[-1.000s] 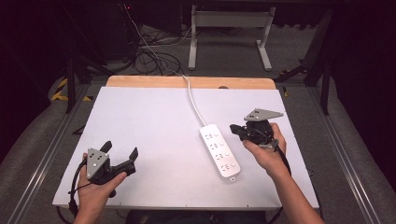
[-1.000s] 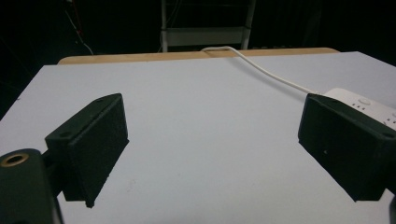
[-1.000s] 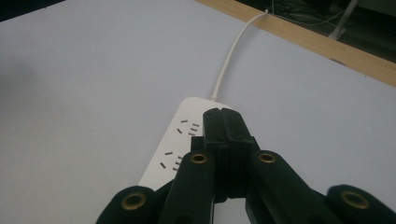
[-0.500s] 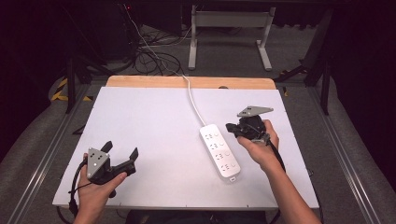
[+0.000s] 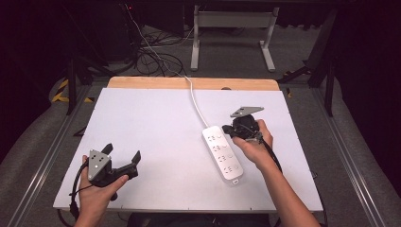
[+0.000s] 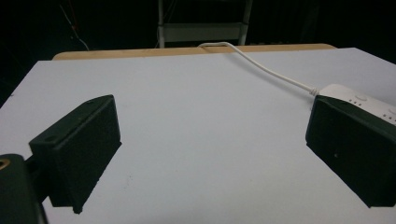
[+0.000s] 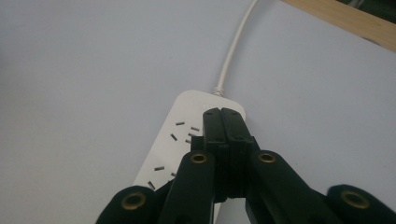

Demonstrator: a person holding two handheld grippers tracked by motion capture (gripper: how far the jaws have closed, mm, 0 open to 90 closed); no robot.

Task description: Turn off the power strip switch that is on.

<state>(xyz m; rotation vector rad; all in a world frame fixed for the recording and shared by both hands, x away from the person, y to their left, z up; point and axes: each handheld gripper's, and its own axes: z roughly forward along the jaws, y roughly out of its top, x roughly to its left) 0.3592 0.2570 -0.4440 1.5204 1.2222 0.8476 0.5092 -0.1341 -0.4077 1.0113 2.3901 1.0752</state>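
Note:
A white power strip (image 5: 223, 152) lies right of centre on the white table top (image 5: 156, 118), and its white cable (image 5: 194, 97) runs off over the far edge. My right gripper (image 5: 229, 128) hovers at the strip's cable end, shut with nothing between its jaws. In the right gripper view its closed tips (image 7: 221, 114) sit just above the strip (image 7: 180, 126) near where the cable (image 7: 233, 46) enters. My left gripper (image 5: 123, 153) rests near the front left, open wide and empty. In the left gripper view (image 6: 212, 140) the strip (image 6: 359, 99) shows past the right jaw.
A wooden strip (image 5: 142, 83) borders the table's far edge. Behind it on the floor lie tangled dark cables (image 5: 156, 59) and a grey metal stand (image 5: 231, 23). Metal rails (image 5: 56, 142) run along both sides of the table.
My right gripper has moved left and a little farther away, onto the cable end of the power strip. The left gripper has stayed in place.

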